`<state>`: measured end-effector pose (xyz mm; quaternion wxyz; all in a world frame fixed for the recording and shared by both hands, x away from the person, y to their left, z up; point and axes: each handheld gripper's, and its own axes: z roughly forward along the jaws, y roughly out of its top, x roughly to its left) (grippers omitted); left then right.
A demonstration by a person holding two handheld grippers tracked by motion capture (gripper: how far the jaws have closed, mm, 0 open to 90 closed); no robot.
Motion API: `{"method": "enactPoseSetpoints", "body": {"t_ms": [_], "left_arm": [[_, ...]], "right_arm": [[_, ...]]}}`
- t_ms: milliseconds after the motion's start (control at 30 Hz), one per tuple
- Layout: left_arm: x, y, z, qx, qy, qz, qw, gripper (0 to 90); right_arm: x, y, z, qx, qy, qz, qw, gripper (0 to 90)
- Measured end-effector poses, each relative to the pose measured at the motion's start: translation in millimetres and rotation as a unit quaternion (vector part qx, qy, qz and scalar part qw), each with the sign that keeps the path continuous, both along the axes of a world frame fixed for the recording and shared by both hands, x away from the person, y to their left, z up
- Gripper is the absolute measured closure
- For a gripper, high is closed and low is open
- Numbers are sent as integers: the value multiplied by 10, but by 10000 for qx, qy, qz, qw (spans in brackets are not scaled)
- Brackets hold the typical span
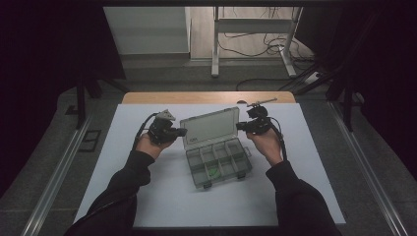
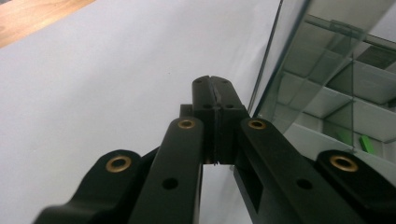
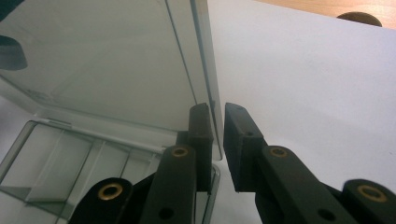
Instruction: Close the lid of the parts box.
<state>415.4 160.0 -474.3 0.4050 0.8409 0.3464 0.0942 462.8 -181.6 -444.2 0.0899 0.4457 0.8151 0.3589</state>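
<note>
High view: a label (image 1: 193,140) on the box lid (image 1: 210,127), writing unreadable.

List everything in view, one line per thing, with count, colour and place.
Clear plastic compartment box: one, transparent grey, table centre, lid raised.
Small green piece: one, green, in a near compartment of the box.
White table sheet: one, white, covering the table.
Wooden table edge: one, tan, far side.
White metal frame: one, white, on the floor beyond the table.
Left gripper: one, black, jaws shut, left of the lid.
Right gripper: one, black, jaws straddling the lid's edge with a gap.
</note>
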Motion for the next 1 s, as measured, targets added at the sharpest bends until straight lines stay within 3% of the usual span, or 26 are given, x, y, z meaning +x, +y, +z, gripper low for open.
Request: {"method": "enactPoseSetpoints", "body": {"t_ms": [367,633,1000], "left_arm": [[-78,-15,29,9,93,-144,9999,900],[-144,-19,56,-54,140,-171,9997,900],[-216,-55,72,-119,250,-257,9993,900]], "right_arm": [[-133,-61,28,-184,-3,281,9994,834],[-226,-117,36,-257,-45,313,9992,859],[-380,-237,93,-148,18,325,9994,864]]}}
